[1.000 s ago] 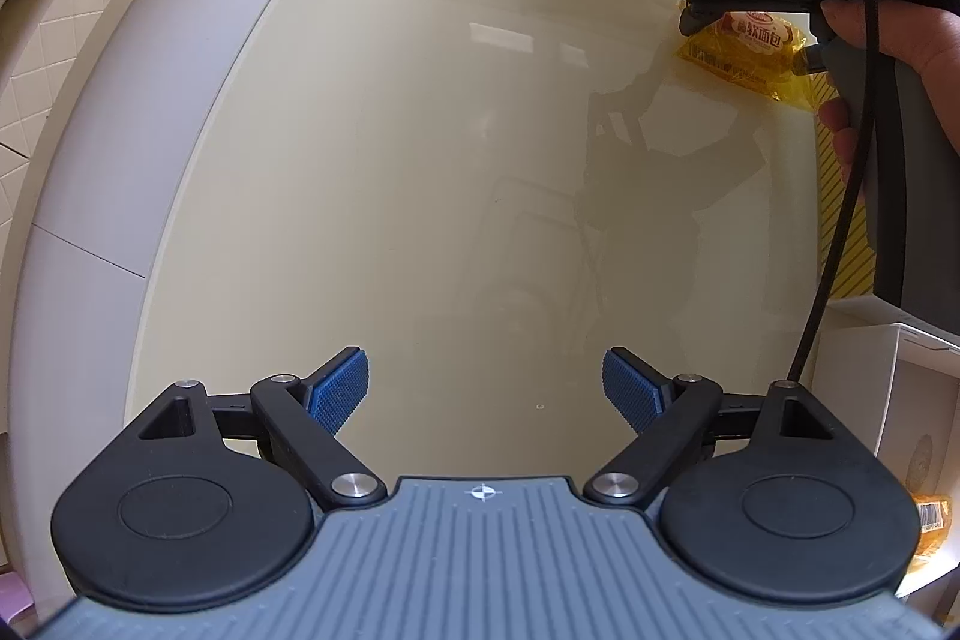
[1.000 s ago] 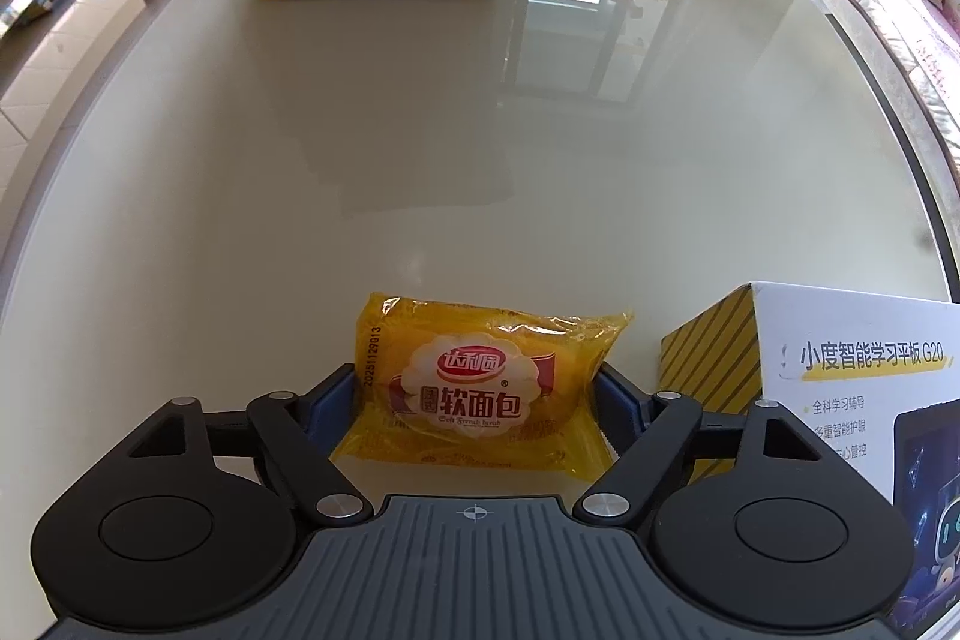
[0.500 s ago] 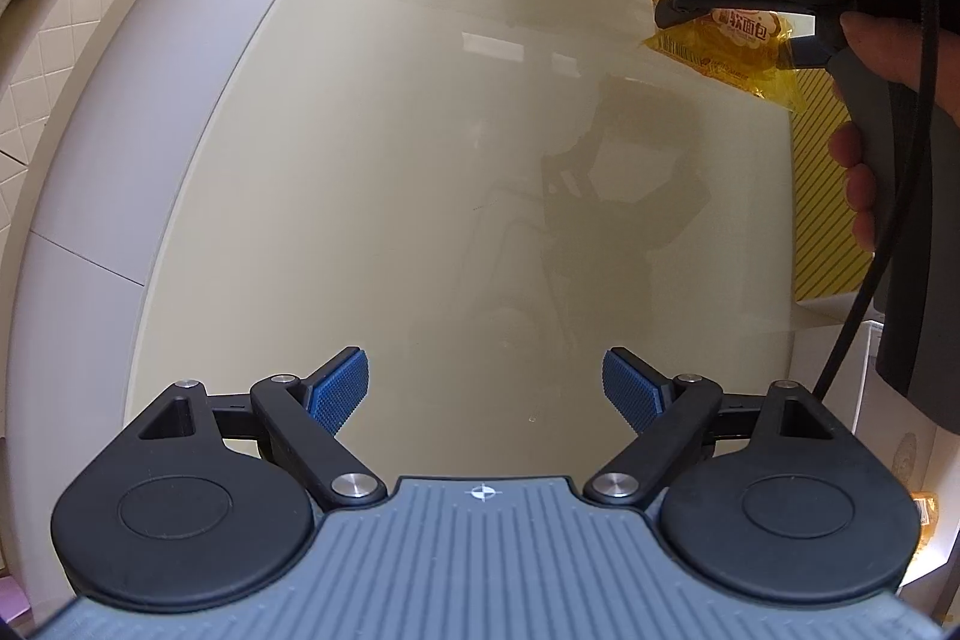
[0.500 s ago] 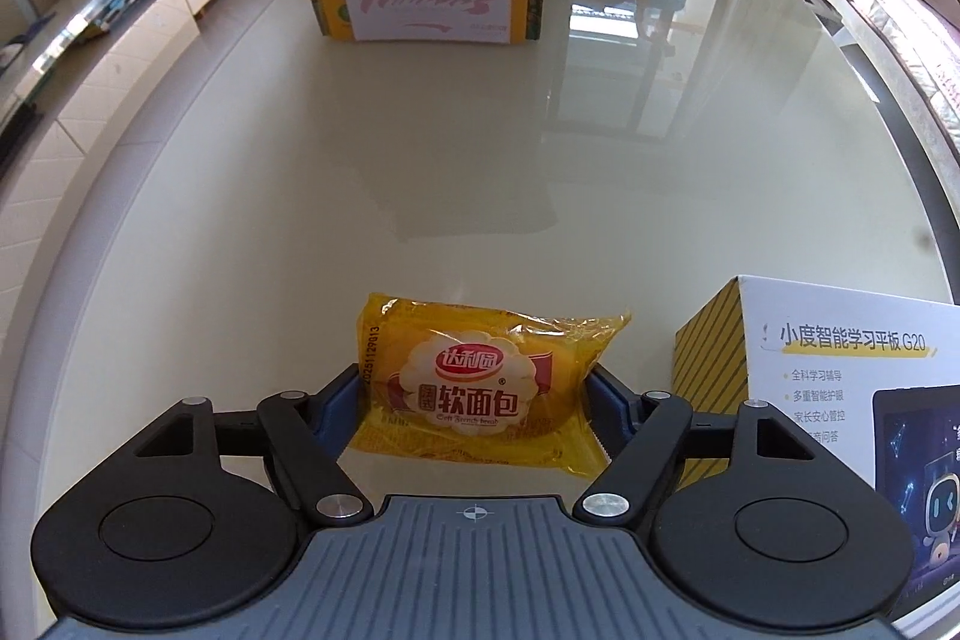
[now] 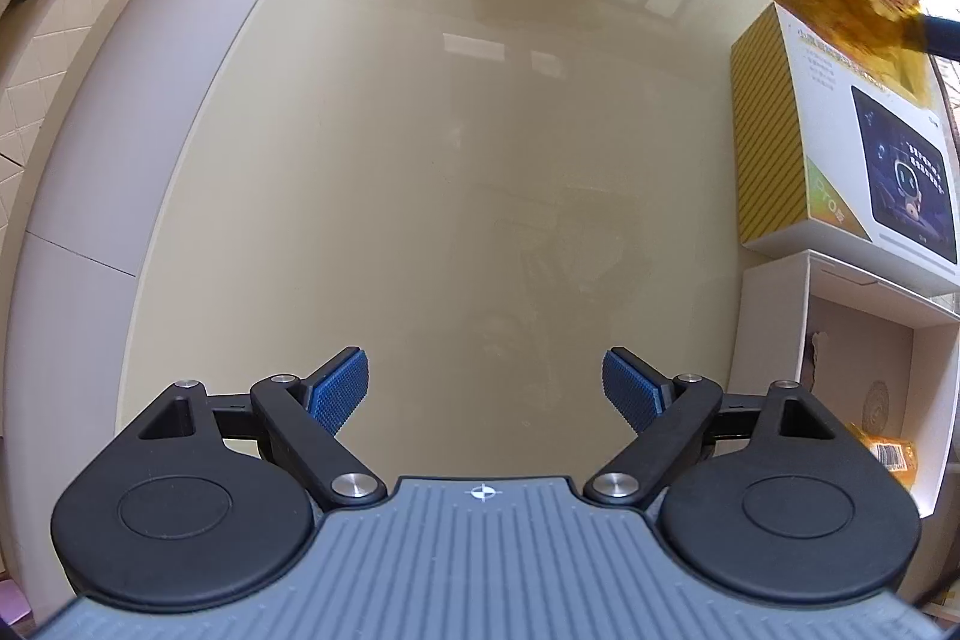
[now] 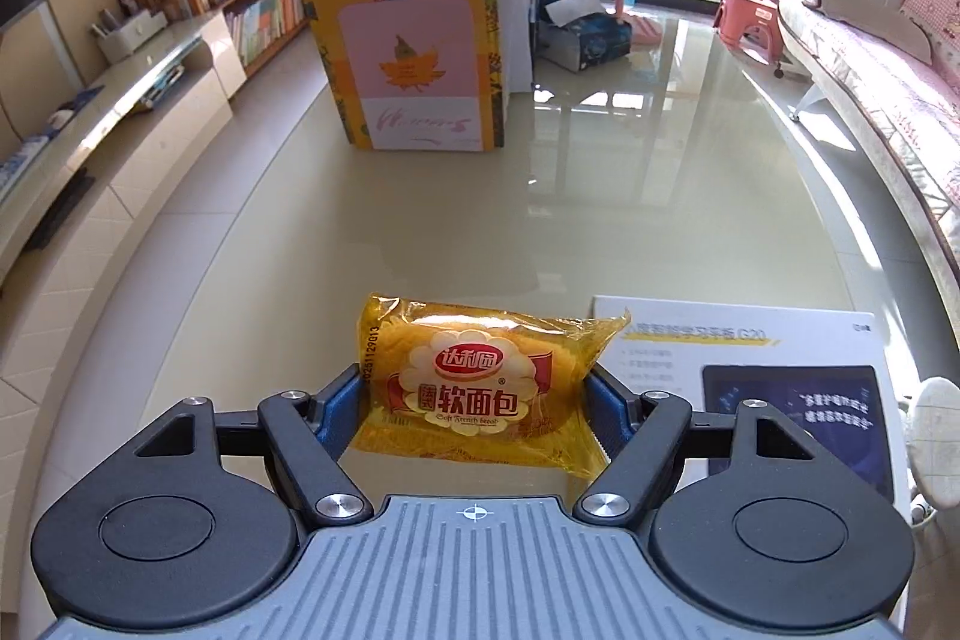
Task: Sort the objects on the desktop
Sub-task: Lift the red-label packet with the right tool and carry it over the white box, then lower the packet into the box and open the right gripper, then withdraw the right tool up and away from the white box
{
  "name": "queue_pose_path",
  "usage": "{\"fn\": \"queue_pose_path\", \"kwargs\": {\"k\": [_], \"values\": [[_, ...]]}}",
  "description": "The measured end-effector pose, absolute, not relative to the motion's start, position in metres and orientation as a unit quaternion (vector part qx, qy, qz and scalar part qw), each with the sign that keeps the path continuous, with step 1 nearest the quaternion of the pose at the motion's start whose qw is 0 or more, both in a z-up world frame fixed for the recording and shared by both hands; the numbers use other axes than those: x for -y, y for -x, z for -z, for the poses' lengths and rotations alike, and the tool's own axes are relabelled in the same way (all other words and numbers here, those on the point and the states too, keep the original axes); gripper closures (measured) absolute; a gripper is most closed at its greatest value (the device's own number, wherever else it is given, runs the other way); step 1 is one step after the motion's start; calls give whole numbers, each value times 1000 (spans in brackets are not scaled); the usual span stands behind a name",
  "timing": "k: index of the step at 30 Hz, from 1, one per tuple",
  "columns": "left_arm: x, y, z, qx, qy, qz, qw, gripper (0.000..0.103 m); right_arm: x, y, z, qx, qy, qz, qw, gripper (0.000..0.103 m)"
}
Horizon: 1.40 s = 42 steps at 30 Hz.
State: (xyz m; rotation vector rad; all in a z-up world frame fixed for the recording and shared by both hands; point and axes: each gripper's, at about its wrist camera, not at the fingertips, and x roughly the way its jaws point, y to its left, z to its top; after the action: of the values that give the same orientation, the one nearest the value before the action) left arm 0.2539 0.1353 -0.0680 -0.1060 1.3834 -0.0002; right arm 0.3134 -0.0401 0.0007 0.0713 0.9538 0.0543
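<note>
While your right gripper (image 6: 477,409) clamps the yellow bread packet (image 6: 480,385) by its two short ends, the packet hangs crosswise above the table (image 6: 450,220), label up, over the near corner of the tablet box (image 6: 780,358). Your left gripper (image 5: 483,388) hovers spread wide, holding nothing. A second packet (image 5: 888,451) lies in the white open box (image 5: 774,316). Bare tabletop stretches ahead to one upright book (image 6: 414,52).

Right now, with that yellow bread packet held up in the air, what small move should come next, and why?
Probably carry the bread packet, clamped in the right gripper, toward the open white box; a similar yellow packet already lies inside it.
</note>
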Motion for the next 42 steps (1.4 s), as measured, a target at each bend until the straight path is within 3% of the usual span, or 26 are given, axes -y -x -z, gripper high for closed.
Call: {"fn": "queue_pose_path", "kwargs": {"k": [11, 26, 31, 35, 42], "values": [[-85, -222, 59, -641, 27, 37, 766, 0, 153, -203, 15, -522, 10, 25, 853, 30], [-11, -217, 72, -642, -13, 64, 764, 0, 213, -180, 91, -583, -3, 48, 811, 29], [4, -219, 73, -643, -26, 69, 762, 0, 218, -184, 103, -590, -4, 41, 807, 24], [10, -222, 73, -643, -35, 71, 762, 0, 220, -181, 101, -576, 4, 34, 817, 14], [14, -229, 71, -639, -38, 75, 764, 0, 237, -177, 73, -548, -8, 39, 835, 14]]}}
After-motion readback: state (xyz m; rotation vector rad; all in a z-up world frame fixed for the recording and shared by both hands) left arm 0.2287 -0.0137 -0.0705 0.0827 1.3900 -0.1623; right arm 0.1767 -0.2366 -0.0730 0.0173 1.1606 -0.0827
